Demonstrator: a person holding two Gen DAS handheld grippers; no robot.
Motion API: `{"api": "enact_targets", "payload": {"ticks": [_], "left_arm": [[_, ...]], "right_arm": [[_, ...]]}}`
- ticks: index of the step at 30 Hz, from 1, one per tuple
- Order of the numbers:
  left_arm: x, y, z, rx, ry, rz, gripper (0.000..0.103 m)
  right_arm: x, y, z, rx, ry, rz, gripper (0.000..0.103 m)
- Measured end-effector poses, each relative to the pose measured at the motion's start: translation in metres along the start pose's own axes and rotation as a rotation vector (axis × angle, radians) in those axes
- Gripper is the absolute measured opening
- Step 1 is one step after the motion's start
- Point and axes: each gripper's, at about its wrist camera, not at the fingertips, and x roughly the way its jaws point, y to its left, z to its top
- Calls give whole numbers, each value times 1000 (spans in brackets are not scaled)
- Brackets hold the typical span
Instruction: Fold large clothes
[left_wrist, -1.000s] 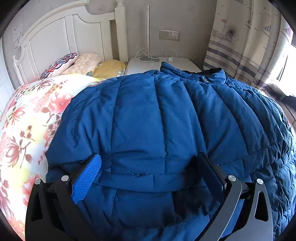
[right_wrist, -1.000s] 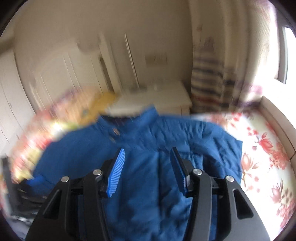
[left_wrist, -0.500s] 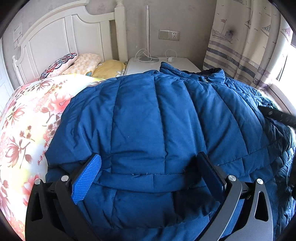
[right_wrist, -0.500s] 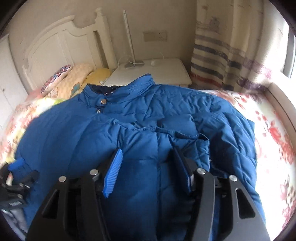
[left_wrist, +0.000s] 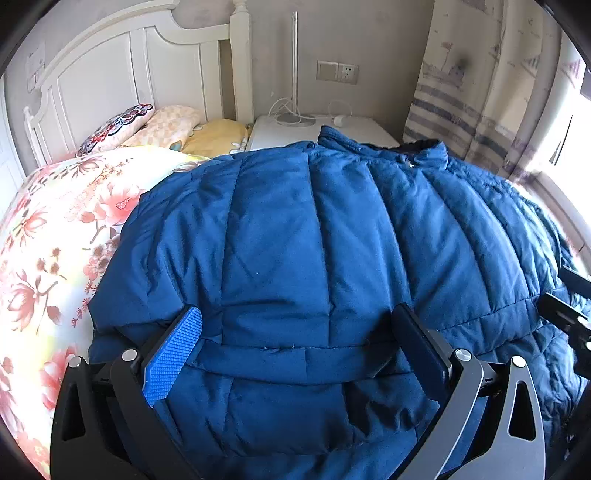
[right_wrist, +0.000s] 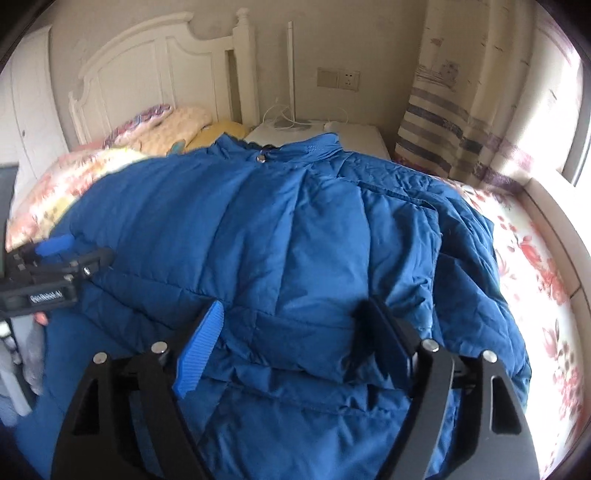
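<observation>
A large blue quilted puffer jacket (left_wrist: 314, 240) lies spread on the floral bedspread, collar toward the headboard; it also fills the right wrist view (right_wrist: 288, 240). My left gripper (left_wrist: 295, 343) is open, its jaws straddling the jacket's bottom hem band on the left side. My right gripper (right_wrist: 291, 332) is open, its jaws set over the lower hem on the right half. The left gripper also shows at the left edge of the right wrist view (right_wrist: 55, 258). Part of the right gripper shows at the right edge of the left wrist view (left_wrist: 569, 314).
Floral bedspread (left_wrist: 55, 229) extends left and also right (right_wrist: 535, 266). Pillows (left_wrist: 166, 125) lie by the white headboard (left_wrist: 110, 81). A white nightstand (right_wrist: 351, 136) with a lamp pole and cables stands behind the collar. A striped curtain (right_wrist: 461, 110) and a window ledge are at right.
The right gripper swung down and forward onto the jacket's lower hem, and its view sharpened. The left gripper stayed in place. The right gripper came into the left view's right edge.
</observation>
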Motion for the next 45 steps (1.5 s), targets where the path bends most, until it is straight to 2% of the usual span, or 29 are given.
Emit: {"api": "enact_targets", "payload": {"ticks": [4,5,7,9,10,12,14,15,18,21,24,27,30,32,35,39,41,43,45], "left_arm": [[-41,15,-1,-47,-38,-97,97],[-67,16,-5,-31,-68,-139,97],[-96,15,-15,8,-75,-158,98],[-109,18,-37,-5,-30,-147,98],[-107,18,-46,-18,2,-143,98],[-95,11,-72,-7,81,-116,98],[-79,6,-97,9,153,-36,98],[-83,3,-103,26,133,-1,98],[-107,2,-107,6,111,12,98],[-137,-7,-118,7,62,-44,98],[-147,-37,-143,110,65,-45,98],[-133,-55,-166,206,90,46,99],[-145,-46,-165,164,76,75,98],[-168,-38,-169,141,25,58,98],[-191,-33,-186,147,0,51,98],[-181,-29,-216,177,52,90,99],[-182,-21,-225,147,23,66,99],[-194,-16,-231,130,20,68,98],[-215,-15,-240,131,-28,52,98]], "right_arm": [[-46,0,-15,51,-58,72,78],[-61,2,-25,26,-66,76,80],[-76,3,-41,-7,-54,85,84],[-78,1,-59,-42,-4,61,85],[-71,0,-67,-59,33,32,85],[-53,-2,-81,-59,119,28,86],[-49,-1,-83,-70,141,27,89],[-49,1,-82,-76,148,19,90],[-63,6,-87,-54,166,-7,90],[-94,24,-96,-84,125,83,90],[-110,45,-112,-170,124,131,93],[-99,60,-136,-250,203,112,98],[-112,54,-142,-205,189,90,98],[-136,52,-146,-207,140,67,98],[-168,51,-160,-186,78,131,98],[-163,52,-195,-206,134,89,99],[-165,46,-208,-172,79,106,100],[-174,45,-213,-138,81,91,99],[-191,47,-218,-135,51,79,99]]}}
